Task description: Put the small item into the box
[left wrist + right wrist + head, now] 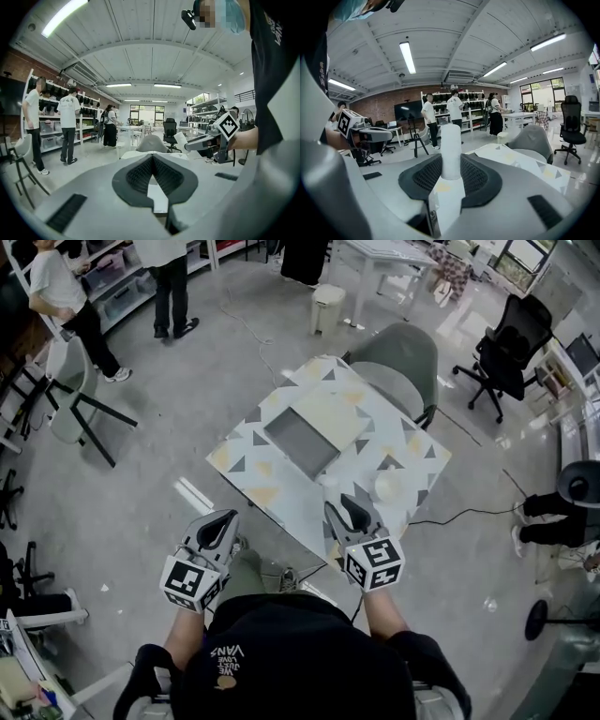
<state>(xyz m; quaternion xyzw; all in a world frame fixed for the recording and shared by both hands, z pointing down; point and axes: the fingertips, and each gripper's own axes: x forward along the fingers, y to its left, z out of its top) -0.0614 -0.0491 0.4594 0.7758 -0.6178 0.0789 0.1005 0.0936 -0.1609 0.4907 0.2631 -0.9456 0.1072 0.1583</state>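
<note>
Left gripper [225,521] clenched, empty, over floor near table [418,454] edge. Grey box [302,440] open on patterned table top. Right gripper [349,508] grasping small item [451,145], white cylinder, upright between pads, outside box.

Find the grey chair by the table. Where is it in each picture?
Head view: the chair is near the top, behind the table.
Left gripper view: the chair is in the middle, just above the fingers.
Right gripper view: the chair is at the right.
Shared landmark: the patterned table.
</note>
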